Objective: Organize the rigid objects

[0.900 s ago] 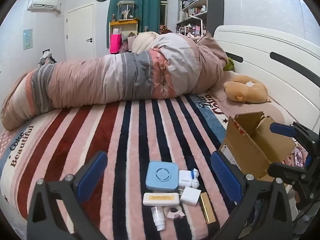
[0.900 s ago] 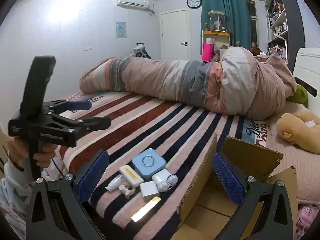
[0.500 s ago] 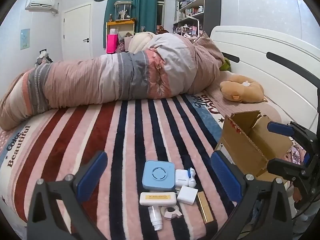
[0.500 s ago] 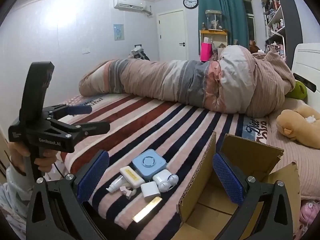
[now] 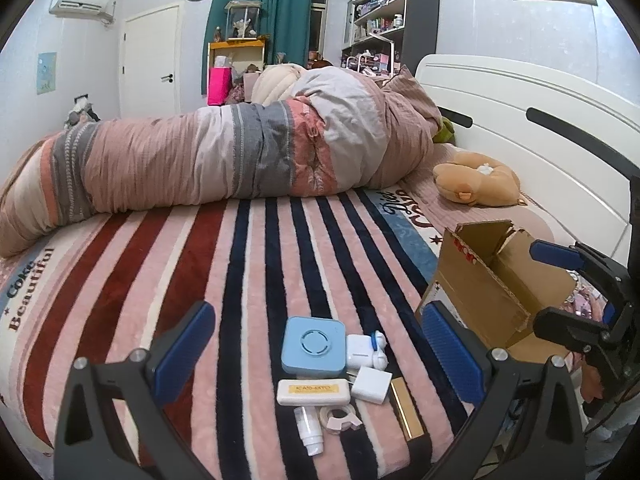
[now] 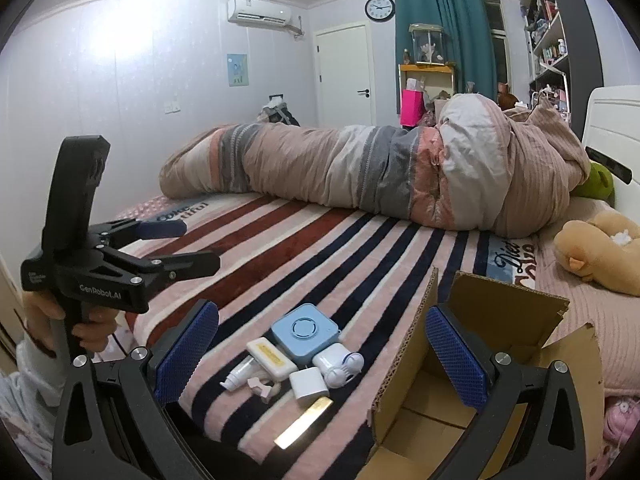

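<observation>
Several small items lie clustered on the striped blanket: a light blue square box [image 5: 313, 345] [image 6: 304, 333], a white case with a yellow label [image 5: 311, 392], a white gadget with blue trim [image 5: 366, 351], a white square block [image 5: 371, 384], a gold bar [image 5: 406, 407], a small white bottle [image 5: 308, 430] and a pink tape holder [image 5: 340, 416]. An open cardboard box [image 5: 496, 284] [image 6: 472, 360] stands to their right. My left gripper [image 5: 316, 354] is open above the cluster. My right gripper [image 6: 320, 354] is open and empty, its right finger over the box.
A rolled pink and grey duvet [image 5: 224, 160] lies across the bed behind. A tan plush toy [image 5: 476, 184] rests by the white headboard [image 5: 520, 120]. The striped blanket [image 5: 160, 264] stretches between the duvet and the items.
Both grippers have drifted slightly; the left view has shifted so the items sit a bit higher and nearer centre. Both stay open and the items have not moved.
</observation>
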A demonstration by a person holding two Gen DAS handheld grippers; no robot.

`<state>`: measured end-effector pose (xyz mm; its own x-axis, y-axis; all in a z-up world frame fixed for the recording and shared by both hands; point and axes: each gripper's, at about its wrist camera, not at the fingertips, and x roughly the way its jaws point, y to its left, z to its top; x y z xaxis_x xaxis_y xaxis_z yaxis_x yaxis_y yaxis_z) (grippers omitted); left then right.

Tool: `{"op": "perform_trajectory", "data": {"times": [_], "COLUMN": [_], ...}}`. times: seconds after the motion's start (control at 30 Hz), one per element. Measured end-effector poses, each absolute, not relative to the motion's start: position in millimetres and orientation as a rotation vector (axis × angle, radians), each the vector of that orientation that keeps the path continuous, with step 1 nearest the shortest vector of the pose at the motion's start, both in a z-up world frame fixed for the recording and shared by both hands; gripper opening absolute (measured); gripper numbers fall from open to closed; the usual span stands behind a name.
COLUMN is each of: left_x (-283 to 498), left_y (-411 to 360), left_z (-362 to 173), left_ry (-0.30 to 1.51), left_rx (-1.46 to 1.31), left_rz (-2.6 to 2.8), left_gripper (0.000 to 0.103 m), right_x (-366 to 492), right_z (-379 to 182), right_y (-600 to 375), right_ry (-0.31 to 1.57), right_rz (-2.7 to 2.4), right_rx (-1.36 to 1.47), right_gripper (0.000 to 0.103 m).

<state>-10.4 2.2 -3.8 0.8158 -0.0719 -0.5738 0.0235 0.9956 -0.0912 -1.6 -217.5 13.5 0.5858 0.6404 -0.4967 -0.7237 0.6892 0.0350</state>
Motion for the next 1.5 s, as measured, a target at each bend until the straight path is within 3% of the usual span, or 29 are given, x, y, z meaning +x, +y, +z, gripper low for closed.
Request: {"op": "perform_trajectory", "data": {"times": [0.07, 1.5], "left_x": [-11.2, -16.2], "left_y": [5.0, 10.8], "left_z": [-4.8, -7.3], "left_ry": [0.618, 0.591], "left_rx": [-0.098, -0.106], "left_rz": [-0.059, -0.059], "left_gripper": [0.103, 0.103], "right_x": [-3.6, -11.8], "right_z": [13.1, 7.4], "right_y": [-215.7, -211.7], "right_ry": [0.508, 0.521], "right_rz": [0.795, 0.825], "right_rx": [-0.181, -0.147], "right_gripper": [0.097, 0.097]}}
